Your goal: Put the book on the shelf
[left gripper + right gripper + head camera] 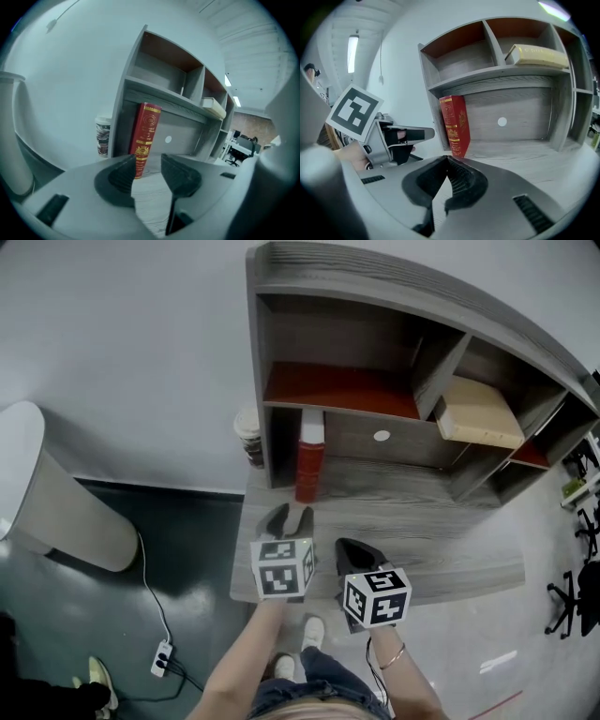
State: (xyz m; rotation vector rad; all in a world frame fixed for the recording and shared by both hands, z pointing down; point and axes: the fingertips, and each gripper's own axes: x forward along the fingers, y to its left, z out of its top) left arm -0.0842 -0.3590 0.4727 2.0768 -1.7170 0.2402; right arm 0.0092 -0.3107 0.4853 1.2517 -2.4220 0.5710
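Note:
A red book with gold print (309,460) stands upright on the grey desk top (422,521), against the left wall of the shelf unit (375,296) and under its lowest shelf. My left gripper (291,514) hovers just in front of the book, jaws apart with nothing between them. Its own view shows the book (146,138) beyond the gap of that gripper (147,161). My right gripper (349,547) is beside it to the right, jaw tips touching, empty. The right gripper view shows the book (454,124) past that gripper (446,160), with the left gripper (417,134) at its left.
A tan book (478,411) lies flat in an upper right compartment. A paper cup (248,435) stands left of the shelf unit against the wall. A white bin (56,493) and a power strip (162,657) are on the floor at left, an office chair (577,587) at far right.

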